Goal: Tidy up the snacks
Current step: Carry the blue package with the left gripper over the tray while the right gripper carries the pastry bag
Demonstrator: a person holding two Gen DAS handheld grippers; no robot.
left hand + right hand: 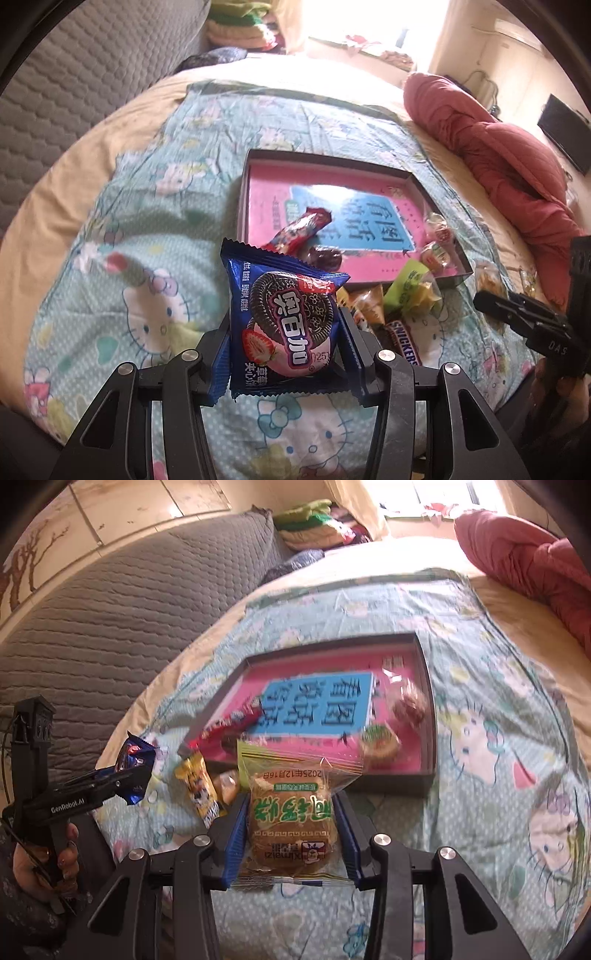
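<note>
At the lower centre of the left wrist view, the left tongs (284,339) are closed on a blue cookie packet (284,321), whose lower edge hides the fingertips. The right tongs (291,827) likewise clamp a clear-wrapped cake (291,823) at lower centre. Beyond both, mid-frame, the pink-lined box (436,192) lies on the bed's cartoon quilt (140,229), holding a red bar (299,229) and blurred round sweets (380,742). A Snickers bar (404,341) is partly covered by the left tongs' finger.
</note>
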